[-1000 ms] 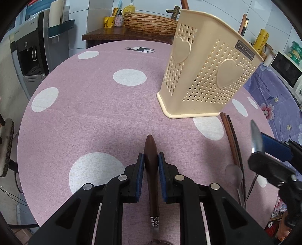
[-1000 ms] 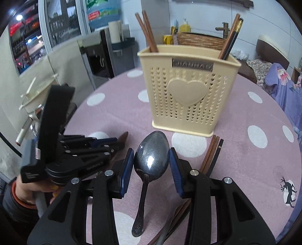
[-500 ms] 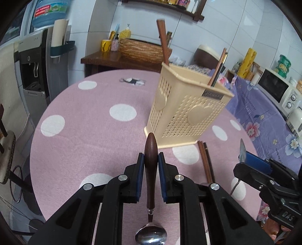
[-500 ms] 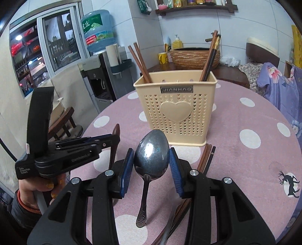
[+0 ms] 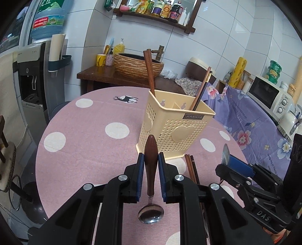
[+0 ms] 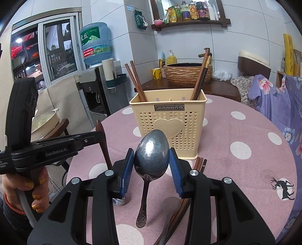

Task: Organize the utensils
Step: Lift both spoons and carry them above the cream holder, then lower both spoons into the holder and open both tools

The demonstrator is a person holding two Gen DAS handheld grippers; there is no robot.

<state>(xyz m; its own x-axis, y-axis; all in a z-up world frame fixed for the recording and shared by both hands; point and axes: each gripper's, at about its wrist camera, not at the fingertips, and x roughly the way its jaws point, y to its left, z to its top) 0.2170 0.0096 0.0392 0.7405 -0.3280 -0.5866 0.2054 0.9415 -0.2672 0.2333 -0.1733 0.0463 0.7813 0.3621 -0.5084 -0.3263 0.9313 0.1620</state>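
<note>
Two pairs of chopsticks already stand in the cream holder (image 6: pixel 168 128), at its 11 and 1 o'clock corners — partly done, in my judgement. Both spoons are lifted but not yet deposited. The left gripper (image 5: pixel 151 162) is clamped on a wooden-handled spoon (image 5: pixel 150 160), bowl hanging down; the right gripper (image 6: pixel 151 162) pinches a metal spoon (image 6: pixel 151 152) by its bowl, handle down. Loose chopsticks (image 5: pixel 190 167) lie on the pink tablecloth (image 6: pixel 236 132) at the holder's 5 o'clock — remaining work.

White tiled wall (image 5: pixel 222 37), wood shelf (image 5: pixel 154 17) w/ bottles, water dispenser (image 6: pixel 98 90), window (image 6: pixel 58 45).
</note>
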